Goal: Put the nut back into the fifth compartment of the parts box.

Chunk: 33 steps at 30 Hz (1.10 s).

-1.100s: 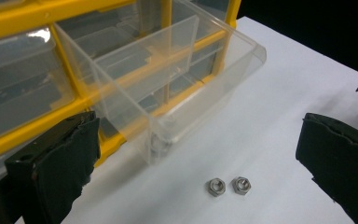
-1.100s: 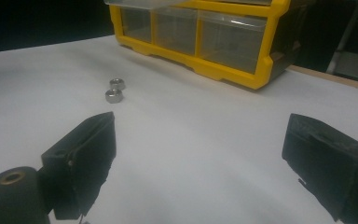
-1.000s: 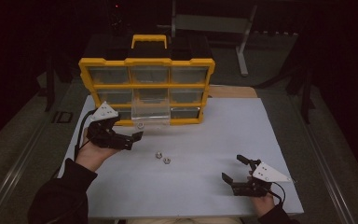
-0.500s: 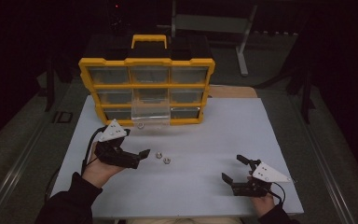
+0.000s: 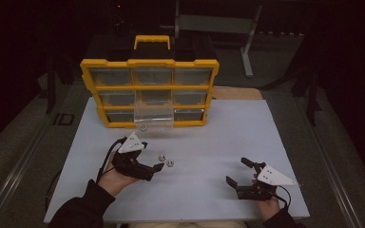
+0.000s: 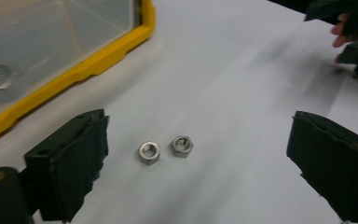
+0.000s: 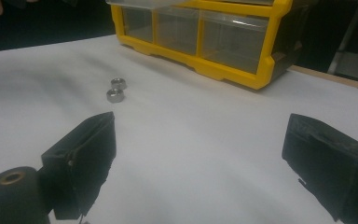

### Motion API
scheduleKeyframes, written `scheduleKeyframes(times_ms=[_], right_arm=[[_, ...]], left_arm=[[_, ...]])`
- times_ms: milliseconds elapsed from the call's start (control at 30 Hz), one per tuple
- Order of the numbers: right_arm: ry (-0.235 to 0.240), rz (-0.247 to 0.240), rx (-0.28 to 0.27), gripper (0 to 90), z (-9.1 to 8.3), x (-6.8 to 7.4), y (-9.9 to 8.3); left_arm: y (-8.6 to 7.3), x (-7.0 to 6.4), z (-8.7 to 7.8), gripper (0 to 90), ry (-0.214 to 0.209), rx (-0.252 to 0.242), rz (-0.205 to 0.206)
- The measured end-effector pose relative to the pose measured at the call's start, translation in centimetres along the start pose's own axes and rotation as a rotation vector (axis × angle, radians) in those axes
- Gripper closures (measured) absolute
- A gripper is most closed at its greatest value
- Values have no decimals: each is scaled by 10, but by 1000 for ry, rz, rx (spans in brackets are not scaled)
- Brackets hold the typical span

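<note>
Two silver hex nuts (image 6: 165, 149), side by side.

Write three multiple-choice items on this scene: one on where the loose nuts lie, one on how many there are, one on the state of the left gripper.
1. Where do the loose nuts lie?
A. on the white table, ahead of the left gripper
B. between the right gripper's jaws
C. on top of the yellow organizer

2. How many nuts lie loose on the table?
A. one
B. two
C. five

3. How does the left gripper stand?
A. shut on a nut
B. shut and empty
C. open, touching neither nut

Answers: 1 A, the left gripper view shows them on the table between and beyond its jaws. 2 B, two hex nuts lie side by side. 3 C, its jaws stand wide apart with bare table around both nuts.
</note>
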State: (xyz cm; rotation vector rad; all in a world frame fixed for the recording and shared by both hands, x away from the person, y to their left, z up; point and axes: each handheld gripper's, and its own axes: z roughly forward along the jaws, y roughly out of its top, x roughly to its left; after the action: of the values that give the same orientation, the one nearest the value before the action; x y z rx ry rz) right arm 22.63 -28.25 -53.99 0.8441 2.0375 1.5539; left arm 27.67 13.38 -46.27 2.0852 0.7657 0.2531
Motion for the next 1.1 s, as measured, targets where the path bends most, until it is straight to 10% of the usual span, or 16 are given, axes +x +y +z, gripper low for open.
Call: scheduleKeyframes(times_ms=[567, 1100], right_arm=[[8, 3, 2, 99, 0, 0, 0], [14, 7, 7, 98, 0, 0, -1]], left_arm=[[-12, 14, 39, 172, 42, 53, -3], [-30, 26, 79, 471, 68, 142, 16]])
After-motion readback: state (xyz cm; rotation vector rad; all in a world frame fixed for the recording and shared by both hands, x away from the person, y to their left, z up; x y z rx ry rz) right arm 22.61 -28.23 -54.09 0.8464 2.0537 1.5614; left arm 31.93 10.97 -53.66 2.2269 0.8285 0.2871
